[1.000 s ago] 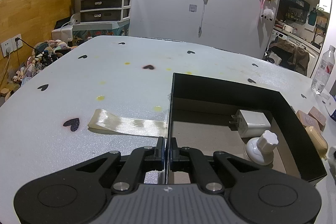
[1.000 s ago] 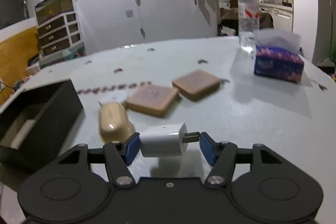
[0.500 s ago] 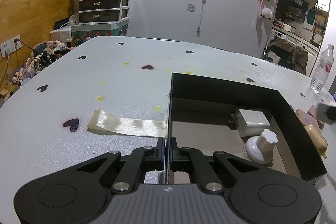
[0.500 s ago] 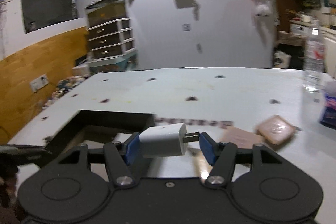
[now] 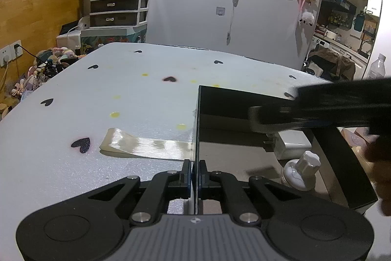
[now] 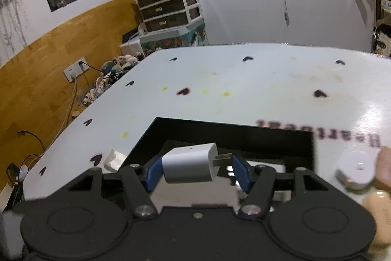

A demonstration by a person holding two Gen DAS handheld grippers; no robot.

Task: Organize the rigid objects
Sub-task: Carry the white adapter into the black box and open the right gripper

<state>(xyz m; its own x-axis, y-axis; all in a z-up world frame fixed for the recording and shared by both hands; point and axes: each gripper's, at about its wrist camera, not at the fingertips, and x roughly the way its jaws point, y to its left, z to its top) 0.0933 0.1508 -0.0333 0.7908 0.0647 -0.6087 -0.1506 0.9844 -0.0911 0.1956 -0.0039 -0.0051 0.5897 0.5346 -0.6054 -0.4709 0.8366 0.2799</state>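
My left gripper (image 5: 194, 174) is shut on the thin left wall of the black box (image 5: 244, 102) and holds it on the white table. Inside the box lie a white charger (image 5: 293, 143) and a white round knob piece (image 5: 301, 169). In the right wrist view my right gripper (image 6: 195, 169) is shut on a second white charger (image 6: 190, 165), whose prongs press against the right pad. It hovers over the black box (image 6: 232, 136). In the left wrist view that gripper shows as a blurred black shape (image 5: 330, 104) above the box.
A beige strip (image 5: 144, 144) lies flat on the table left of the box. Right of the box sit a white disc (image 6: 354, 173), a tan oval piece (image 6: 376, 214) and a pink block (image 6: 386, 168). A water bottle (image 5: 377, 67) stands at the far right.
My right gripper has swung left with the white charger, from above the soap-like blocks to over the black box, and has come into the left wrist view. The left gripper has stayed still.
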